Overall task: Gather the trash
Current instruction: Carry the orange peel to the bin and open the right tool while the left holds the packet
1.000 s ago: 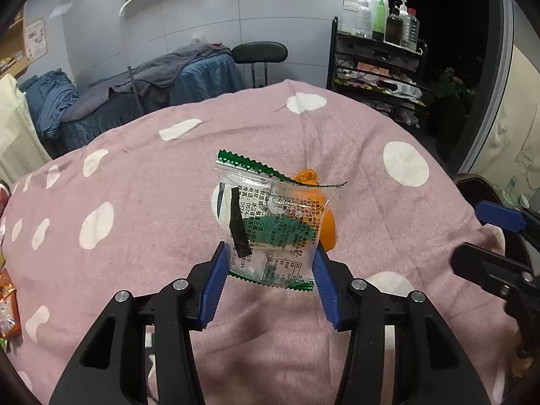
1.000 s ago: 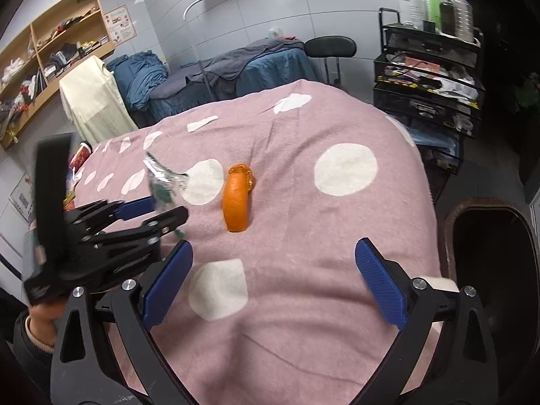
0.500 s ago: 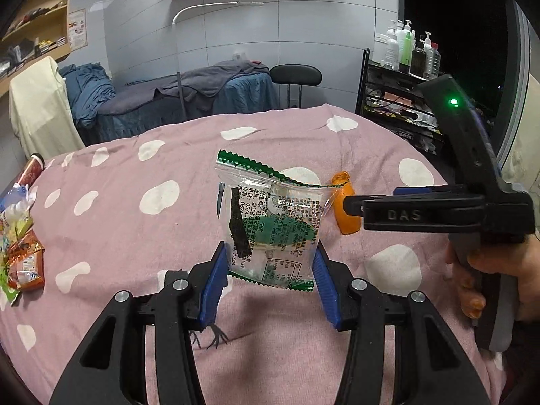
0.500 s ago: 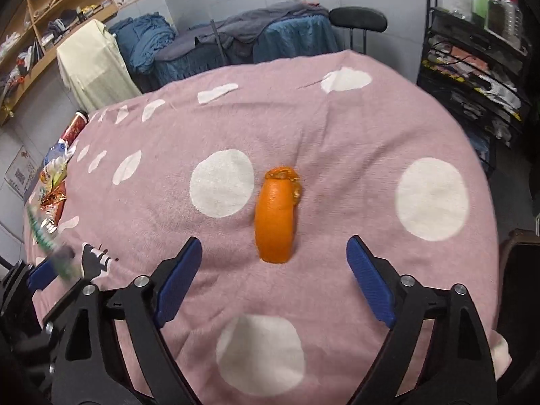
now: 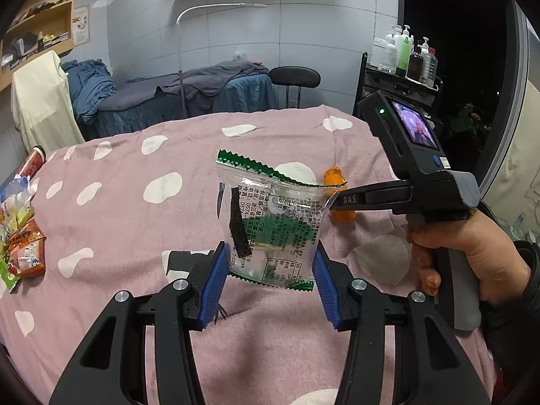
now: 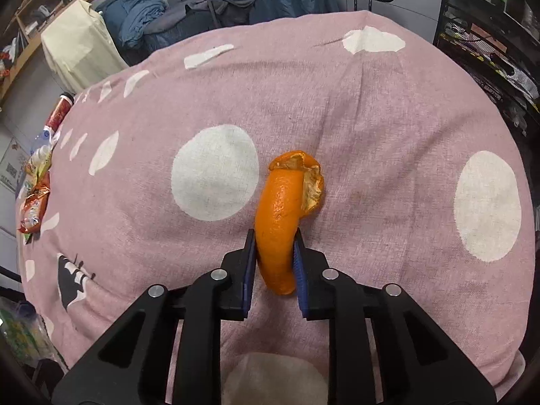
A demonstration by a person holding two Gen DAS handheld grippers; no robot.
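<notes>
My left gripper (image 5: 268, 276) is shut on a clear plastic wrapper with green zigzag edges (image 5: 270, 222) and holds it upright above the pink spotted blanket (image 5: 135, 222). My right gripper (image 6: 274, 271) is shut on a curved orange peel (image 6: 281, 219) that lies on the blanket (image 6: 371, 135). In the left wrist view the right gripper's body (image 5: 415, 182) reaches in from the right, and the peel (image 5: 337, 195) shows partly behind the wrapper.
Snack wrappers and a red can (image 5: 23, 233) lie at the blanket's left edge, also in the right wrist view (image 6: 35, 202). A black rack with bottles (image 5: 405, 64) stands at the right. A chair (image 5: 294, 79) and a draped bed (image 5: 175, 94) stand behind.
My right gripper moved down onto the orange peel and closed on it. My left gripper drew back to the left and rose, still holding the wrapper.
</notes>
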